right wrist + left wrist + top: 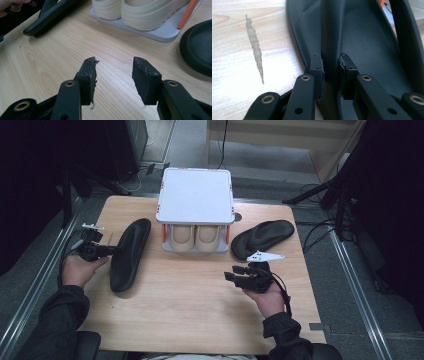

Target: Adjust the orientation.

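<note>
1. Gripping the strap (332,45) of the left sandal (129,254), the left gripper (106,251) has its jaws drawn narrow, with a pad (317,66) pressed on each side of the strap. No earlier moment is on hand to compare.
2. That sandal lies flat on the table (190,310), long axis running away from the person, just left of the rack (196,195). The left hand (80,269) sits at the table's left edge, the gripper pointing right into the sandal's side.
3. The right gripper (113,75) stands with its jaws fairly wide and nothing between them; bare wood shows in the gap. In the high view this gripper (235,272) hovers over the table's right half, pointing left, held by the right hand (267,297).
4. Black sandals: two. The second sandal (262,239) lies slantwise to the right of the rack, just beyond the right gripper and apart from it.
5. Cream shoes (196,237): two, side by side on the rack's lower shelf, toes toward the person. The right gripper view shows their thick ribbed soles (150,15) resting on the white base.
6. Rack: one, white with a flat top and orange posts (163,232) at the corners, standing at the table's far middle.
7. A pale worn streak (255,47) marks the wood beside the held sandal in the left gripper view.
</note>
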`<state>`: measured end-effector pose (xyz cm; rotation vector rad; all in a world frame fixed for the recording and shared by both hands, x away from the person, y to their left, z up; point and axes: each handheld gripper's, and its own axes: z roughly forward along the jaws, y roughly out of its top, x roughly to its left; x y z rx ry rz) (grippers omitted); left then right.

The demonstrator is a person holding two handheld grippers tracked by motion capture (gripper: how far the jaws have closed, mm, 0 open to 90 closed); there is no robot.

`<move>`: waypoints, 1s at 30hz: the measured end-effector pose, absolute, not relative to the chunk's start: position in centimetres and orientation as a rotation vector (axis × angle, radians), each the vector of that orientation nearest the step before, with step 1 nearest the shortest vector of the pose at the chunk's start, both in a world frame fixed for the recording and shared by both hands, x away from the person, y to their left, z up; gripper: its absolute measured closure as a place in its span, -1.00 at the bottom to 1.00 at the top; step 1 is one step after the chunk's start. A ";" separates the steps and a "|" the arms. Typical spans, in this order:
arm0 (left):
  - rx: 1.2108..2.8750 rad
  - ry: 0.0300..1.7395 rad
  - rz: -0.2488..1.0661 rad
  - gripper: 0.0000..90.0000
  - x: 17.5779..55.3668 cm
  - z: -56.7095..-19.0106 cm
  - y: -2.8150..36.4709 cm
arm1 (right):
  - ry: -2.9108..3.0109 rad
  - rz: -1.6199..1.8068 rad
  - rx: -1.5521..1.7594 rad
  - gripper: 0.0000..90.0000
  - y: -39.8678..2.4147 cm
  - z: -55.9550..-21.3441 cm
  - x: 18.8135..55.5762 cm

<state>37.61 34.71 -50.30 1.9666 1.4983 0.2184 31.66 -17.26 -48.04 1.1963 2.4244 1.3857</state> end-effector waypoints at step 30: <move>1.887 1.496 0.165 0.73 32.1 -46.5 33.0 | 2.408 1.403 1.212 0.21 -17.7 -47.8 32.1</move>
